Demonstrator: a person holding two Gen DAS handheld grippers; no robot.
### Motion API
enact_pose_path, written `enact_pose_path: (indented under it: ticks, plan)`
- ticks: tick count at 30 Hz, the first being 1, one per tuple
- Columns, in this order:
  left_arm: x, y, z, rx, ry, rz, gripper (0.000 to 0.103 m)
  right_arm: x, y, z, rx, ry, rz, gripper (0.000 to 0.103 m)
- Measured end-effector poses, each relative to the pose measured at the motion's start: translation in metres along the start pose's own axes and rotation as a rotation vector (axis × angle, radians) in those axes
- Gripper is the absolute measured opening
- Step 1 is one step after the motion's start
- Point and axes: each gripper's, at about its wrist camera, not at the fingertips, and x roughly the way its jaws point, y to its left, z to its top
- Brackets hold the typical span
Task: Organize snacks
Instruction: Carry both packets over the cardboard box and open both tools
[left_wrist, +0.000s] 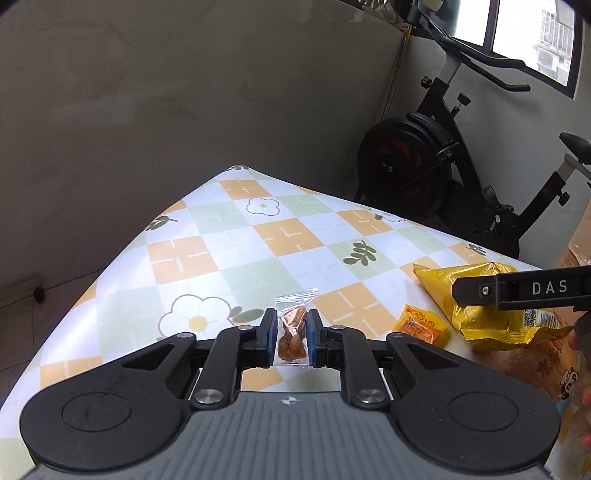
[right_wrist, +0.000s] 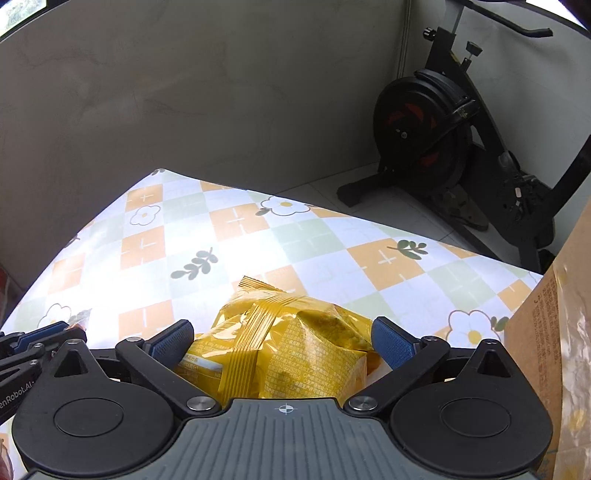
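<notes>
left gripper (left_wrist: 291, 334): jaws nearly closed, blue pads pressed on both sides of a small clear snack packet (left_wrist: 293, 332); brown pieces inside. Packet is held just above the table, its top seal sticking out past the fingertips.
right gripper (right_wrist: 282, 341): jaws wide apart, straddling the yellow snack bag (right_wrist: 288, 350). Pads sit beside the bag's left and right edges; can't tell if they touch it. No squeeze visible.
yellow snack bag: lies on the table (left_wrist: 207, 236) near its right side, crinkled, sealed end pointing away from the right wrist camera.
orange sachet (left_wrist: 421, 326): flat on the table, just left of the yellow bag, between it and the clear packet.
cardboard box (right_wrist: 546, 339): at the table's right edge, just beside the right gripper.
table: covered in an orange/green checked cloth with flowers.
background: exercise bike (left_wrist: 443, 162) on the floor past the table, grey wall behind.
</notes>
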Motion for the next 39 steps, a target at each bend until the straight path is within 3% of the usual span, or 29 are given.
enact_pose_path:
  ticks: [4,10,19,31,39]
  plan:
    - [-0.031,0.005,-0.004,-0.019,-0.031,0.000,0.018,-0.022,0.006,-0.015,-0.014,-0.015,0.060,0.079]
    - [-0.076,0.006,-0.016,-0.082,-0.061,0.013,0.018,-0.053,0.009,-0.036,0.033,-0.034,0.133,0.070]
    - [-0.117,-0.001,-0.028,-0.144,-0.058,0.015,0.018,-0.117,0.001,-0.050,0.045,-0.151,0.199,0.064]
    - [-0.164,-0.036,0.004,-0.100,-0.155,-0.009,0.018,-0.211,-0.015,-0.034,0.026,-0.374,0.230,0.060]
    - [-0.187,-0.078,0.030,-0.054,-0.223,-0.059,0.018,-0.270,-0.054,-0.019,0.082,-0.532,0.240,0.059]
